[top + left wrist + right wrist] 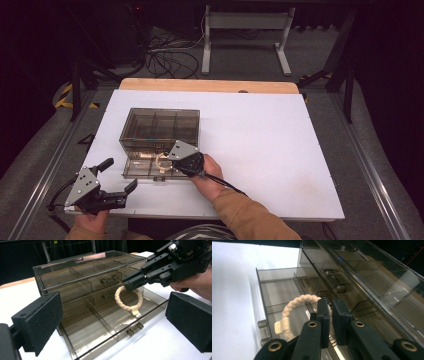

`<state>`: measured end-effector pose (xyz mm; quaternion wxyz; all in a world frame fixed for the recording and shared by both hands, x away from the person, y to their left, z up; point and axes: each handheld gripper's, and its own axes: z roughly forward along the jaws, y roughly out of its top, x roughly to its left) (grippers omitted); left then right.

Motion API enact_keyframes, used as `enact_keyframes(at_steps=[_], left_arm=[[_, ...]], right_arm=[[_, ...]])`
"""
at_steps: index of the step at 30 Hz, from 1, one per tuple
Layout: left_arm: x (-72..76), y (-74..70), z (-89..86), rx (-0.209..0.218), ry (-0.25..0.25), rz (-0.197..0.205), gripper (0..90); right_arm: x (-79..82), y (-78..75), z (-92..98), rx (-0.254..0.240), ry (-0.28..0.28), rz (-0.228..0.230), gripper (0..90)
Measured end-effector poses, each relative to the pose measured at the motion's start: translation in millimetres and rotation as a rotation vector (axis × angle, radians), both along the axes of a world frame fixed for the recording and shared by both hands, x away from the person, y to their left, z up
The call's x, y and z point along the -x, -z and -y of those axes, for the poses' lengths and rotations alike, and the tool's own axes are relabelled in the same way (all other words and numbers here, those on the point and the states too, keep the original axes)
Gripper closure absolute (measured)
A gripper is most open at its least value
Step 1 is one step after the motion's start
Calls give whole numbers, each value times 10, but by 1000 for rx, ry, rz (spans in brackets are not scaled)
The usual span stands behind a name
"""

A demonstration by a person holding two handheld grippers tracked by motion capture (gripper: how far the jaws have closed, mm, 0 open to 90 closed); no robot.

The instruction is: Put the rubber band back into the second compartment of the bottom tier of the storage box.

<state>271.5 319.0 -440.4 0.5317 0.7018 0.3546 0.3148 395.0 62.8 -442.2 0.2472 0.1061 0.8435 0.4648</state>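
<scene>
Jaws of the right gripper [130, 282] are pinched nearly closed on a cream braided bracelet [128, 298], gripping the top of the loop; the rest of the ring hangs below the jaw tips with its flat tab at the bottom. Right gripper view confirms it: braid runs between the two pads, loop off to the left of them. Jaws of the left gripper [116, 176] stand wide, nothing between them, resting low at the near-left corner of the counter [280, 150], well apart from the work.

Smoky clear drawer box [160, 127] sits ahead of both grippers. Its bottom drawer [105, 327] is pulled out toward the person; the upper drawers look closed, handles flush. Bracelet is directly under the right jaws, above the open drawer's divided compartments, not touching the floor of the drawer as far as I can tell. Which compartment sits below it is hard to say, roughly a middle-right one from the left gripper view.

Progress, judged: drawer opened, bracelet picked up and carried over the drawer. Left to do: lower it into a compartment, release, pull the right jaws out, then push the drawer shut, probably a job for the idle left gripper or the right after release. About halfway or a bit past.
</scene>
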Motion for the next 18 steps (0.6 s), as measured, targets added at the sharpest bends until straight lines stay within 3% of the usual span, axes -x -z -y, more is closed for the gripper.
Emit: enact_keyframes(at_steps=[18], left_arm=[[-3,2,3,2,2,-2,18]], right_arm=[[24,98,-95,36,-1,31,844]])
